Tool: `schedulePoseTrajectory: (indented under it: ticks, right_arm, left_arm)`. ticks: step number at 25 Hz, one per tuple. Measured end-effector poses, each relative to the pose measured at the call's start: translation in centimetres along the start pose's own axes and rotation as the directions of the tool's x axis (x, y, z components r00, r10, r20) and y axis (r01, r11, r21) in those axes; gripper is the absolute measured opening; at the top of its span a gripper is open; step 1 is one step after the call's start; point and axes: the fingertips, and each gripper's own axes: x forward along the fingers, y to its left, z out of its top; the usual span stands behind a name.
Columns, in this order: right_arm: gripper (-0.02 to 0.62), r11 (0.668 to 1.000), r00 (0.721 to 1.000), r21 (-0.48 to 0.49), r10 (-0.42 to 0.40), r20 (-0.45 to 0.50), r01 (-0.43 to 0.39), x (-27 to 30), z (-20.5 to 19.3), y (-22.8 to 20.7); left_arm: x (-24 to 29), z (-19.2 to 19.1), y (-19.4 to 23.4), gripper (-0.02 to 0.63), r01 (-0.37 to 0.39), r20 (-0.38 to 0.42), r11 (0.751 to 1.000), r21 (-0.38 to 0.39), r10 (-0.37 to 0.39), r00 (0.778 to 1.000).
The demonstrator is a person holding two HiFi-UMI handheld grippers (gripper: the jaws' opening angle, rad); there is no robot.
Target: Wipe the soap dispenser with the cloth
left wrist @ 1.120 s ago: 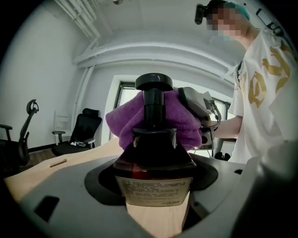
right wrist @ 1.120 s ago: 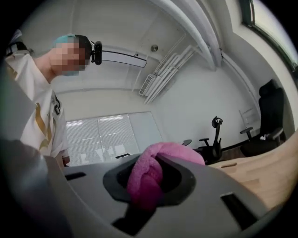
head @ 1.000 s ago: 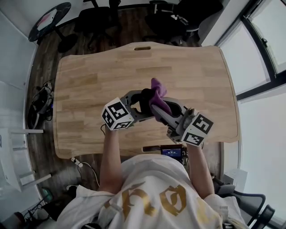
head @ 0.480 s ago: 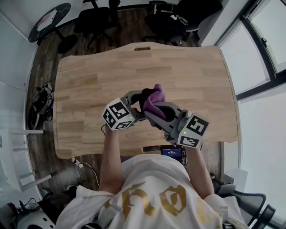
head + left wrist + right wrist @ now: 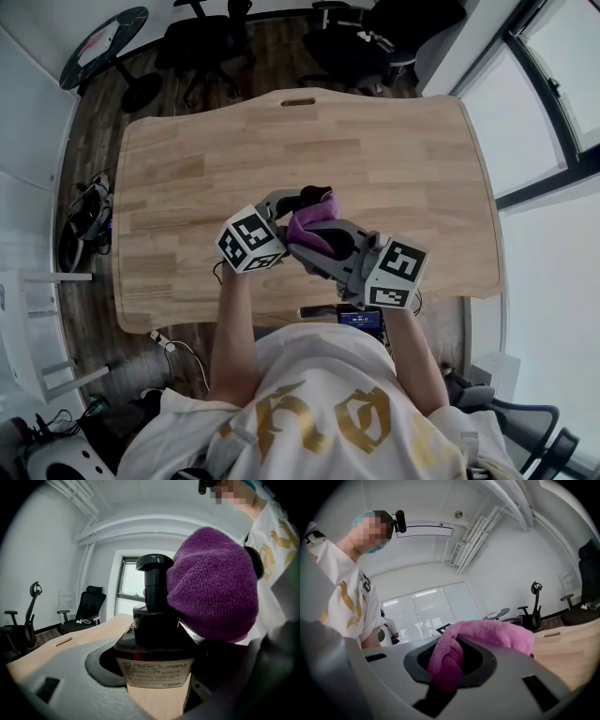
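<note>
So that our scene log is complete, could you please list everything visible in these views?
light wooden table: one, pale wood, centre
dark soap dispenser bottle with black pump and white label: one, between the left gripper's jaws
purple terry cloth: one, against the dispenser's pump
black office chairs: several, beyond the table's far edge
round dark side table: one, far left
small black device with blue screen: one, at the table's near edge
cables: black tangle, floor left of the table
left gripper: grey, shut on the dispenser
right gripper: grey, shut on the cloth
person's white shirt: gold print, bottom

Purple cloth [image 5: 213, 581], black soap dispenser [image 5: 154, 625], pale label.
</note>
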Motion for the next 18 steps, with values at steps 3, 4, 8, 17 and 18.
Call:
schedulePoseTrajectory:
  ticks: [3,4,8,17,18]
  right_arm:
    - [0.049,1.0,1.0,-0.007,0.006,-0.015,-0.007,0.6,-0.4,0.2]
    - [0.049,1.0,1.0,-0.008,0.006,-0.016,-0.006,0.7,-0.5,0.2]
    - [0.049,1.0,1.0,-0.006,0.014,-0.016,-0.014,0.4,-0.6,0.2]
    - [0.049,1.0,1.0,-0.014,-0.022,0.012,0.022,-2.2,-0.4,-0.9]
    - [0.049,1.0,0.999,-0.006,-0.028,0.025,0.028,-2.6,-0.3,-1.2]
  left_arm:
    - [0.1,-0.2,0.0,0.359,0.001,-0.009,1.0,0.002,-0.001,1.0]
    - [0.1,-0.3,0.0,0.359,0.001,-0.012,1.0,0.002,-0.001,1.0]
    - [0.1,-0.4,0.0,0.359,0.002,-0.011,1.0,0.002,-0.002,1.0]
    - [-0.4,-0.3,0.2,0.359,-0.006,-0.008,1.0,0.002,0.006,1.0]
    - [-0.4,-0.4,0.2,0.359,-0.005,-0.01,1.0,0.004,0.005,1.0]
